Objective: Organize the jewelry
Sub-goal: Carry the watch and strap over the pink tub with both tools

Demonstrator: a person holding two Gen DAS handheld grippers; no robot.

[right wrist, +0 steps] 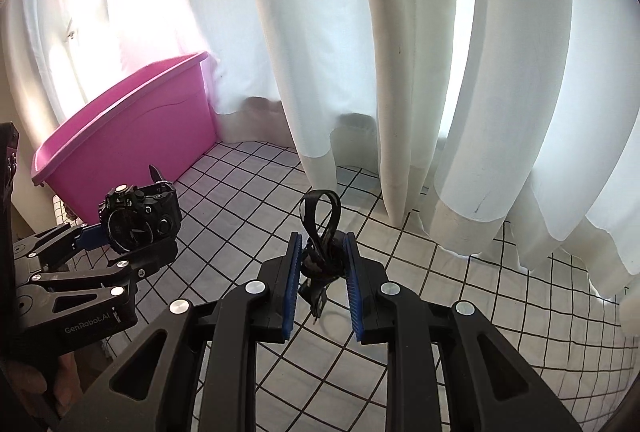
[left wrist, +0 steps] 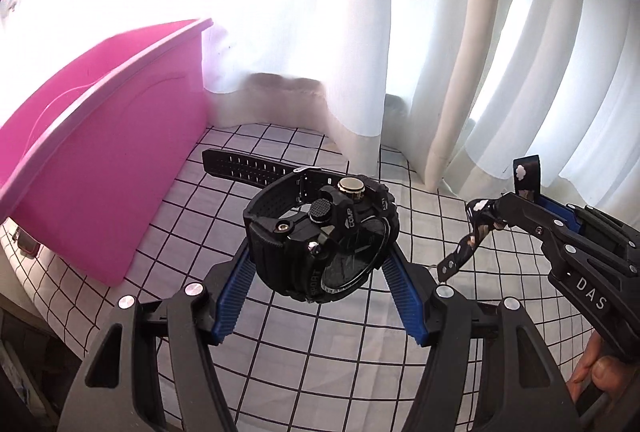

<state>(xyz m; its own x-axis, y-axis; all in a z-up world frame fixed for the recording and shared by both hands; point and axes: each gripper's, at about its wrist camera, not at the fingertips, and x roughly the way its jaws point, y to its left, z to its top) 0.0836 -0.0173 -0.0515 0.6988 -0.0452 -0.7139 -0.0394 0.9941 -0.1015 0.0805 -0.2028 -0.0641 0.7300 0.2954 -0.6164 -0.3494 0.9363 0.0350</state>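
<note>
We hold the black watch [left wrist: 320, 232] in our left gripper [left wrist: 320, 268] and a knotted ribbon [right wrist: 320, 252] pinched in our nearly closed right gripper [right wrist: 322, 264], both lifted right of the pink bin [left wrist: 100, 160], where we judge they go next

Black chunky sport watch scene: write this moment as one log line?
left gripper: grips black chunky sport watch | right gripper: grips dark patterned ribbon strap | pink plastic bin: beside

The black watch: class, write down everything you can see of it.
The watch is a chunky black sports model that looks like plastic or rubber, with a round dark dial, a ridged bezel, side knobs and a gold-coloured button. "SPORT" and "COMP" are printed on its case. Its perforated strap sticks out towards the pink bin. The left gripper pinches the case between its blue fingers, holding it tilted above the checked cloth.
</note>
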